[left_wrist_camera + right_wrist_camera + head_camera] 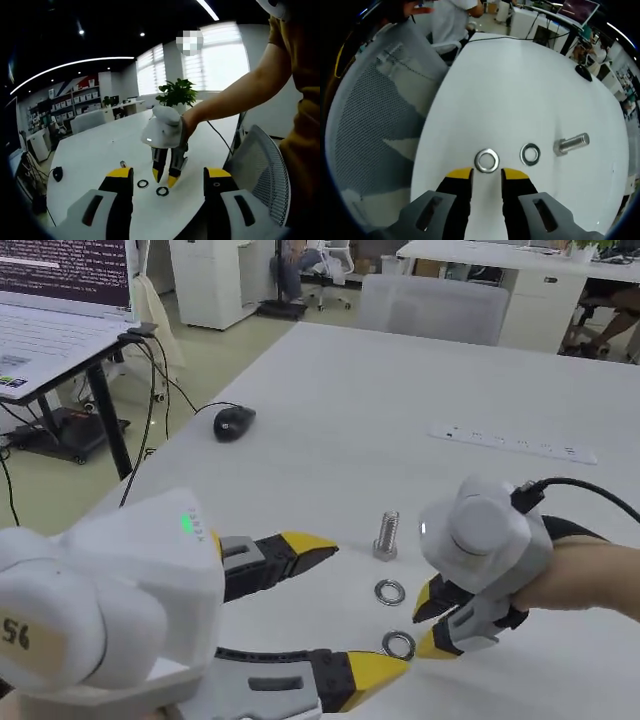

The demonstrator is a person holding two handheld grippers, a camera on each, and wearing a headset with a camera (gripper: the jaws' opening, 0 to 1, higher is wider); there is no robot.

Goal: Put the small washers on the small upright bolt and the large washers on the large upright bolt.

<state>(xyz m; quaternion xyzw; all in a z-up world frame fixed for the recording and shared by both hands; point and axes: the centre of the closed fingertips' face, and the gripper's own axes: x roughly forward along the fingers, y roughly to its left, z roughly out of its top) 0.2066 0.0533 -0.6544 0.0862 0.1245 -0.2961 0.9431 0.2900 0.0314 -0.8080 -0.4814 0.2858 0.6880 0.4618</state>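
One upright steel bolt (386,535) stands on the white table (330,420). Two flat washers lie in front of it: one washer (389,591) close to the bolt, the other washer (398,644) nearer me. My right gripper (428,628) points down beside them, open by a narrow gap and holding nothing. In the right gripper view its tips (487,175) sit just short of the nearer washer (486,160), with the second washer (530,153) and the bolt (571,143) further right. My left gripper (355,605) is wide open and empty, left of the washers.
A black mouse (234,422) lies at the table's left edge and a white power strip (512,443) at the back right. A grey mesh chair (380,100) stands at the table's near edge. A side desk with a laptop (50,330) stands to the left.
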